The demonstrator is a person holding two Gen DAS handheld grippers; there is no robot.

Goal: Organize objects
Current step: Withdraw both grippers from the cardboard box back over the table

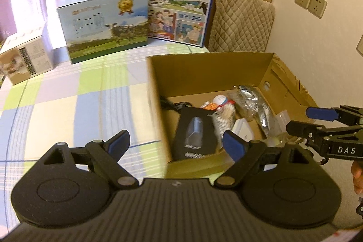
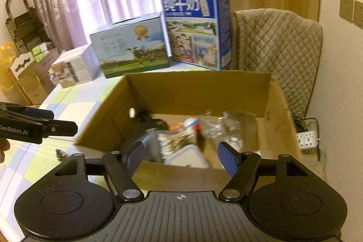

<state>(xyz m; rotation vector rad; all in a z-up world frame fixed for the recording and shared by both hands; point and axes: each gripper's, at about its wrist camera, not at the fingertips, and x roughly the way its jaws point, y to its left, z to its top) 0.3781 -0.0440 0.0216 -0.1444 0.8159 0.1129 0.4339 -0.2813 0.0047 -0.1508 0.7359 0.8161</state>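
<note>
hovering wide open and empty — both grippers, left gripper (image 1: 175, 143) and right gripper (image 2: 181, 157).

Open cardboard box (image 1: 204, 74) on table — small items jumbled inside.

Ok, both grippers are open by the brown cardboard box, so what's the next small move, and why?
Probably lower the right gripper into the open brown cardboard box toward the clear pack of cotton swabs. Its jaws stand open and empty over the near rim, and the pack lies just ahead between them. The left gripper is also open and empty.
</note>
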